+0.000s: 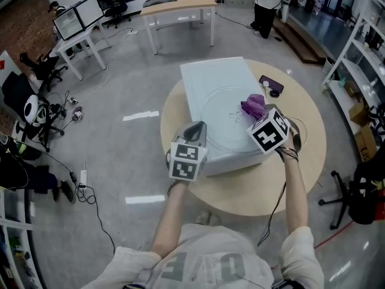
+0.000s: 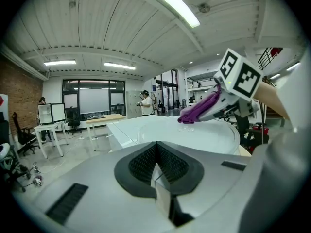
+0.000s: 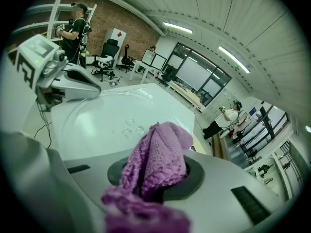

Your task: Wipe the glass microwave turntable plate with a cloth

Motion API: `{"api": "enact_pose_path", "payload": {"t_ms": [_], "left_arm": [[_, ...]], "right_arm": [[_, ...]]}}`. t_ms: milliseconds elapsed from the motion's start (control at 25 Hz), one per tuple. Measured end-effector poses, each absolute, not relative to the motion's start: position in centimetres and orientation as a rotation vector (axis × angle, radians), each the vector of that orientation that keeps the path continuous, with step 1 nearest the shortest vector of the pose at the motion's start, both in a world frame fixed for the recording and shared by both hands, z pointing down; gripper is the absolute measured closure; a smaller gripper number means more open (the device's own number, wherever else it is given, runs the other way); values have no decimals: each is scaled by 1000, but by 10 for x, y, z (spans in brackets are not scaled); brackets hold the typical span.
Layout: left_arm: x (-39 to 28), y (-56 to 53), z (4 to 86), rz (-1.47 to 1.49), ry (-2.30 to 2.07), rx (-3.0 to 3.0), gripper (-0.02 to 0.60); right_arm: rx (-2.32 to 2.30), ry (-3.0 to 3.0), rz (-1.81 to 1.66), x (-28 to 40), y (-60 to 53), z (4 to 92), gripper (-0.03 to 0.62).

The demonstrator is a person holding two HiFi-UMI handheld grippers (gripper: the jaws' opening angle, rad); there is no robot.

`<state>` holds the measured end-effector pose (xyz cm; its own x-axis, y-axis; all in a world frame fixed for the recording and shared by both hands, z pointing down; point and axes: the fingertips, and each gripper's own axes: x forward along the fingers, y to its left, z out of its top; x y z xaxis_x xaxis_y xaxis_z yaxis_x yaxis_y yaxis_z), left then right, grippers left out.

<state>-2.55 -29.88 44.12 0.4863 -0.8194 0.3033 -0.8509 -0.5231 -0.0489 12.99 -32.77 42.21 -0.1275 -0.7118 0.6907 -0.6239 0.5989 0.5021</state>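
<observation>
The glass turntable plate lies flat on top of a white box, and the box sits on a round, pale bench. I'll place everything else from the plate.

At the plate's right side, the right gripper reaches in over the rim. Its jaws are clamped on a purple knitted cloth, with the wool bunched thick between them and spilling out in front. In the right gripper view the cloth fills the gap and hangs towards the plate, just short of three small bumps in the middle of the glass. From the left gripper view, the tip of the cloth comes down to the glass surface near the centre. I cannot tell whether it presses on the glass or only brushes it.

The left gripper is at the plate's near-left edge, on the person's side of the box. Its jaws are brought together, dark pads meeting in a narrow V, and nothing shows between them. They point across the plate towards the cloth.

Beyond the plate's right edge and off the box, a dark phone lies on the bench.

Well behind the plate, a person stands near a wooden table.
</observation>
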Motion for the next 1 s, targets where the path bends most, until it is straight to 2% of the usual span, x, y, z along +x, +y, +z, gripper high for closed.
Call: {"api": "enact_pose_path", "payload": {"t_ms": [480,1000], "left_arm": [[-25,-299,442,441,-1484,2610,580],[-22,-303,442,431,-1480,2615,580]], "right_arm": [[994,-1853,-160,120,-229,424,546],[976,-1877,-138,116,-194,425,545]]}}
